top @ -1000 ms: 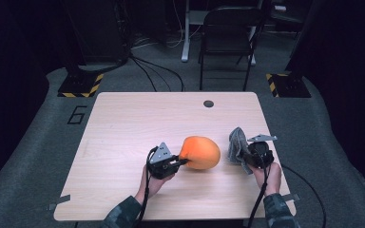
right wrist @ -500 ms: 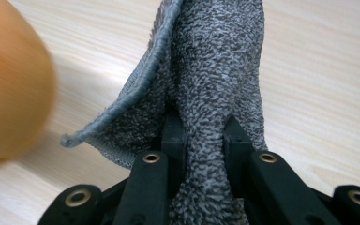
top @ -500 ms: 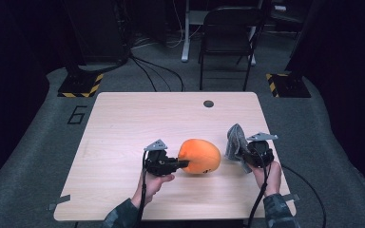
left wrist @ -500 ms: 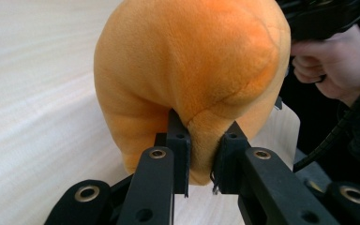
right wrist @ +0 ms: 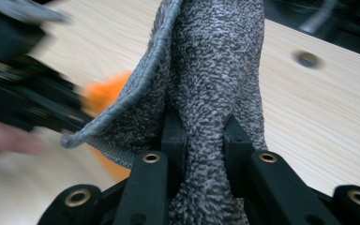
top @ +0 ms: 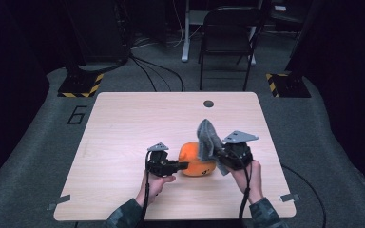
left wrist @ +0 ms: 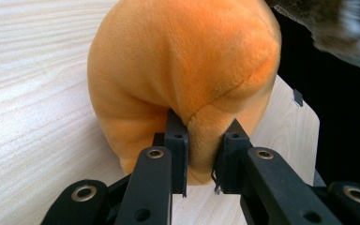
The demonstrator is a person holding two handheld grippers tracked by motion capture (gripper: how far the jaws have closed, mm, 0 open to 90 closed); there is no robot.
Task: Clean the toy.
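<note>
Your left gripper is clamped on a fold of the rounded orange plush toy, which rests on the light wooden surface near its front edge, long axis running left to right between your hands. Your right gripper pinches the grey terry cloth, which stands upright, just beside the toy.

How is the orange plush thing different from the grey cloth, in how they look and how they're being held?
The orange plush is round, smooth and stuffed; the grey cloth is flat, nubbly and folded limp. The plush rests on the table, pinched by a fold in the left gripper; the cloth is lifted off the table, standing up from the right gripper. Both are soft fabric, each clamped between two black jaws.
</note>
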